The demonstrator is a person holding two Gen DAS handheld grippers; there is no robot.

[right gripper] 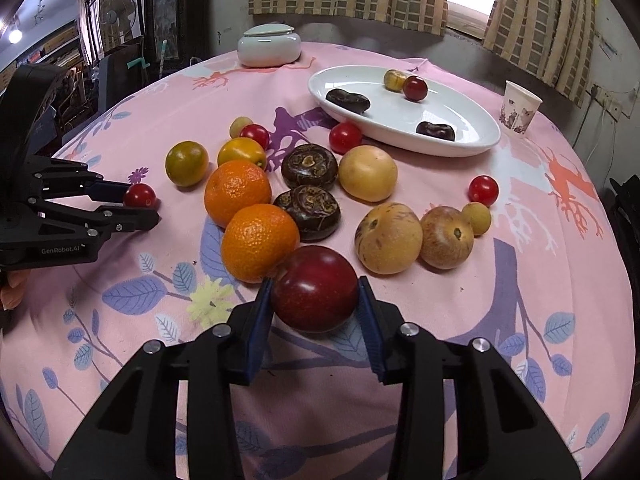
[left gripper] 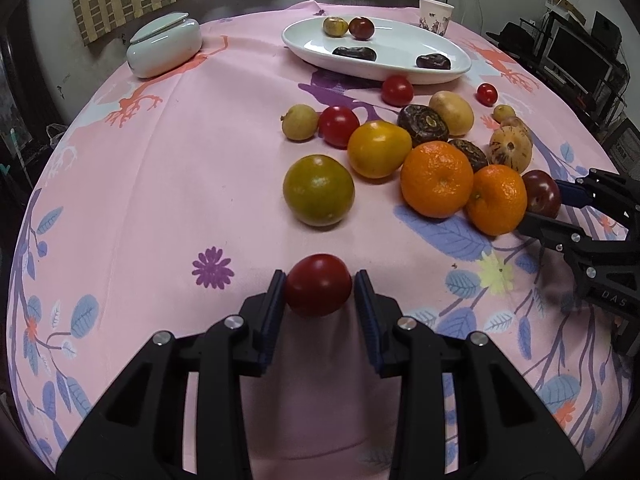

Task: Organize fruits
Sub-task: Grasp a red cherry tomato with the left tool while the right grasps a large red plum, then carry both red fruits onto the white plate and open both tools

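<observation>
Here, on the pink floral tablecloth (left gripper: 160, 208), your left gripper (left gripper: 319, 284) pinched a cherry tomato (left gripper: 319, 285), your right gripper (right gripper: 316, 288) clamped a dark red plum (right gripper: 315, 288), and only the right view showed the fan (right gripper: 117, 14).

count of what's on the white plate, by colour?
On the white plate:
dark brown pieces: 2
red fruit: 1
yellowish fruit: 1
Total: 4
</observation>
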